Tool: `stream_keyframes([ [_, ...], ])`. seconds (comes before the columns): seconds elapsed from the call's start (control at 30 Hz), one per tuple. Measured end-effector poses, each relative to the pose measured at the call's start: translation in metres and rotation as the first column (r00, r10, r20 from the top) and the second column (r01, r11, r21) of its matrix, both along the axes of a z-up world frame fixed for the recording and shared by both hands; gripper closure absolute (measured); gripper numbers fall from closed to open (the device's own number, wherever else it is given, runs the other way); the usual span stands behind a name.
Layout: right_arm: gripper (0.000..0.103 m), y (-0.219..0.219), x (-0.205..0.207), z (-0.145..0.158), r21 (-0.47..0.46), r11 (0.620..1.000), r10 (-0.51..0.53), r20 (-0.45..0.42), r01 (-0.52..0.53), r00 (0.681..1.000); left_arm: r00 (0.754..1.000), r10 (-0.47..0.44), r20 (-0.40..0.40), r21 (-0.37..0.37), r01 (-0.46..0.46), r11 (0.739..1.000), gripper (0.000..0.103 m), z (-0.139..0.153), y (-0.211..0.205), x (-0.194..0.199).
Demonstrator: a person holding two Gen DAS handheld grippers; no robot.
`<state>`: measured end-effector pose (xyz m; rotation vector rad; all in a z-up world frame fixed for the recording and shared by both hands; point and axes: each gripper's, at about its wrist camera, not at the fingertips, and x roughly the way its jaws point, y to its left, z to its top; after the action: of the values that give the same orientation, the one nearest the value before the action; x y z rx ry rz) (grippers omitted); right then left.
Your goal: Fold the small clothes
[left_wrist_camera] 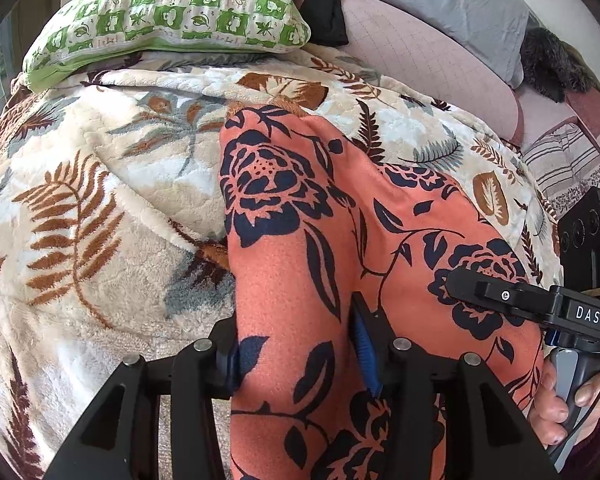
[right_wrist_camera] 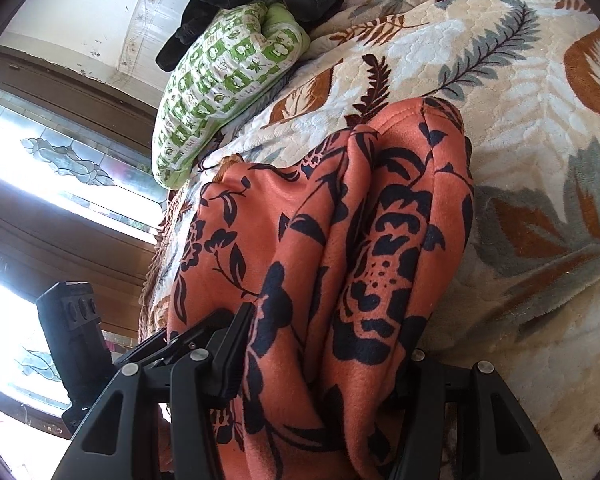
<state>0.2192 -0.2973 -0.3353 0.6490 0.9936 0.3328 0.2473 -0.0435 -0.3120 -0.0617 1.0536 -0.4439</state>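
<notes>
Both grippers, left (left_wrist_camera: pixel 300 354) and right (right_wrist_camera: pixel 324 354), half-open, fingers clamping bunched cloth (left_wrist_camera: pixel 300 240); thick wad may slip, fold skews toward 12 o'clock.

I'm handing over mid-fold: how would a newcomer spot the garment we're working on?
Find the cream leaf-print blanket covering the bed. Below the green checked pillow, an orange fleece garment lies bunched, with both grippers at its near end. Only it is orange with dark navy roses.

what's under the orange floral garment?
The orange floral garment lies on the leaf-print blanket, which shows all around it. Whatever sits beneath the cloth itself, and beneath the blanket, is covered.
</notes>
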Motion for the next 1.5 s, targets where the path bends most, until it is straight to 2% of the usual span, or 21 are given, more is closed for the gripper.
stream_keyframes([
  [0.13, 0.047, -0.002, 0.001, -0.004, -0.006, 1.000, -0.007, -0.020, 0.007, 1.000, 1.000, 0.011, 0.006, 0.019, -0.011, 1.000, 0.047, -0.002, 0.001, 0.002],
  [0.23, 0.043, -0.003, 0.002, -0.008, -0.016, 1.000, -0.015, -0.045, 0.015, 0.999, 1.000, 0.019, 0.018, 0.039, -0.020, 0.999, 0.041, -0.001, 0.000, 0.002],
  [0.3, 0.042, -0.004, 0.002, -0.010, -0.028, 0.999, -0.020, -0.063, 0.018, 0.998, 0.999, 0.044, 0.026, 0.064, -0.045, 0.997, 0.032, 0.000, 0.001, 0.002],
  [0.4, 0.038, -0.006, 0.000, -0.008, -0.038, 0.999, -0.021, -0.069, 0.019, 0.997, 0.997, 0.069, 0.038, 0.075, -0.072, 0.995, 0.031, 0.004, 0.002, 0.000],
  [0.6, 0.036, -0.012, -0.016, 0.010, -0.103, 0.994, -0.039, -0.042, 0.035, 0.998, 0.981, 0.114, 0.158, 0.161, -0.139, 0.977, 0.025, 0.015, 0.003, -0.015],
  [0.73, 0.036, -0.018, -0.039, 0.027, -0.181, 0.981, -0.074, 0.015, 0.075, 0.997, 0.964, 0.147, 0.219, 0.192, -0.191, 0.963, 0.024, 0.023, 0.009, -0.027],
  [0.9, 0.037, -0.020, -0.068, 0.049, -0.258, 0.955, -0.118, 0.120, 0.146, 0.986, 0.941, 0.207, 0.267, 0.185, -0.260, 0.948, 0.024, 0.036, 0.019, -0.046],
  [1.07, 0.040, -0.003, -0.105, 0.065, -0.230, 0.961, -0.093, 0.254, 0.154, 0.963, 0.921, 0.237, 0.309, 0.186, -0.303, 0.935, 0.024, 0.046, 0.028, -0.068],
  [1.17, 0.049, 0.018, -0.117, 0.075, -0.234, 0.963, -0.051, 0.335, 0.135, 0.941, 0.920, 0.255, 0.299, 0.182, -0.317, 0.931, 0.024, 0.044, 0.035, -0.080],
  [1.23, 0.050, 0.027, -0.120, 0.078, -0.229, 0.965, -0.036, 0.366, 0.127, 0.930, 0.923, 0.255, 0.288, 0.179, -0.313, 0.933, 0.024, 0.041, 0.037, -0.084],
  [1.3, 0.050, 0.032, -0.114, 0.073, -0.220, 0.967, -0.042, 0.346, 0.125, 0.937, 0.928, 0.253, 0.273, 0.209, -0.314, 0.926, 0.023, 0.031, 0.036, -0.083],
  [1.33, 0.050, 0.032, -0.108, 0.064, -0.214, 0.968, -0.061, 0.308, 0.132, 0.949, 0.934, 0.250, 0.255, 0.246, -0.313, 0.918, 0.022, 0.020, 0.034, -0.079],
  [1.4, 0.049, 0.028, -0.084, 0.028, -0.211, 0.972, -0.079, 0.130, 0.105, 0.988, 0.944, 0.235, 0.232, 0.304, -0.300, 0.904, 0.014, 0.001, 0.031, -0.074],
  [1.43, 0.054, 0.027, -0.074, 0.010, -0.220, 0.972, -0.070, 0.050, 0.080, 0.996, 0.943, 0.238, 0.234, 0.295, -0.302, 0.907, 0.014, 0.002, 0.033, -0.075],
  [1.5, 0.056, 0.027, -0.075, 0.016, -0.257, 0.960, -0.093, 0.085, 0.112, 0.992, 0.940, 0.238, 0.246, 0.291, -0.306, 0.906, 0.015, 0.015, 0.035, -0.081],
])
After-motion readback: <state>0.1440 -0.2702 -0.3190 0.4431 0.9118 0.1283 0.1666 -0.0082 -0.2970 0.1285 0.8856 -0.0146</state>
